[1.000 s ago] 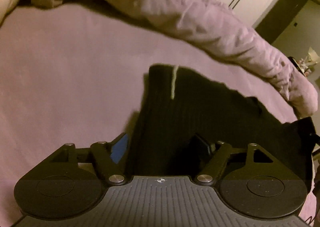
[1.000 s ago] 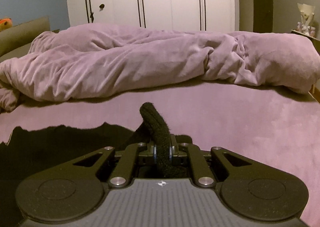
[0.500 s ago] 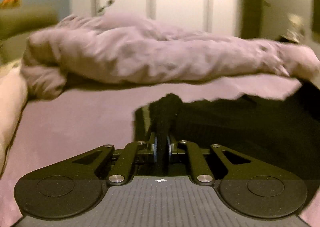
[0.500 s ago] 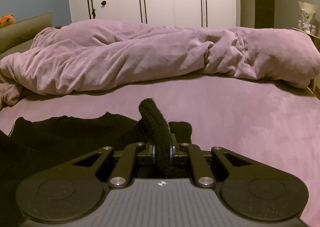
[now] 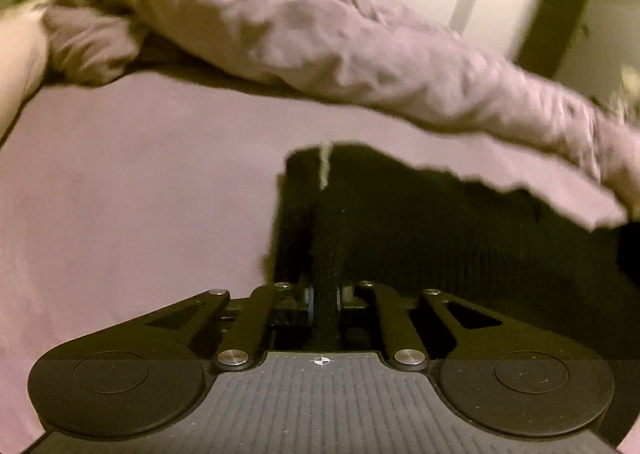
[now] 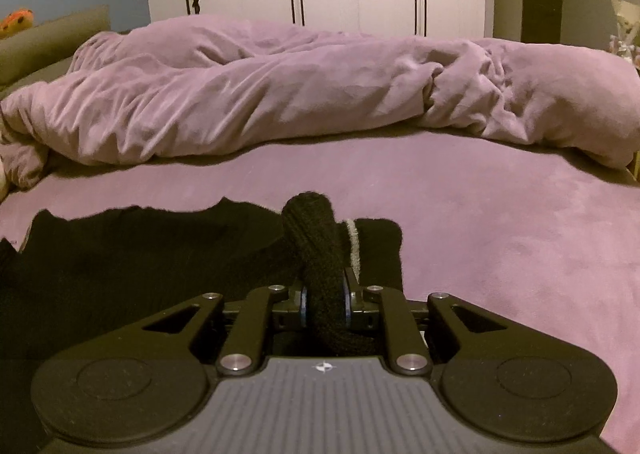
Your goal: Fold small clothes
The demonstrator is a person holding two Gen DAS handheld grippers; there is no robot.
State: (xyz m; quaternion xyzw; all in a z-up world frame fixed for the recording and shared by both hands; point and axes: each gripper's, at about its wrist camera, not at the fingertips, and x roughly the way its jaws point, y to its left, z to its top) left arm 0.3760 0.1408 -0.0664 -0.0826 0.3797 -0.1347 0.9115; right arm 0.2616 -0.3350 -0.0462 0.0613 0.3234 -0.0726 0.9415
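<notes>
Both claws were clamped on the black knit garment (image 6: 132, 254), which lay spread on the purple bed (image 6: 500, 222). The left claw (image 5: 325, 294) pinched a flat edge of it near a pale tag (image 5: 325, 170); the right claw (image 6: 325, 296) gripped a bunched roll of knit that stood up between its fingers.

The step looked like carrying one side over in a fold. To do it well, both grips probably needed to travel together at even height, keeping the held edge taut so the loose fabric would not drag or crease.

Room was good ahead — bare sheet lay between the garment and the rumpled duvet (image 6: 304, 94). The duvet marked the far limit, and the left view was too blurred to judge the garment's right edge.
</notes>
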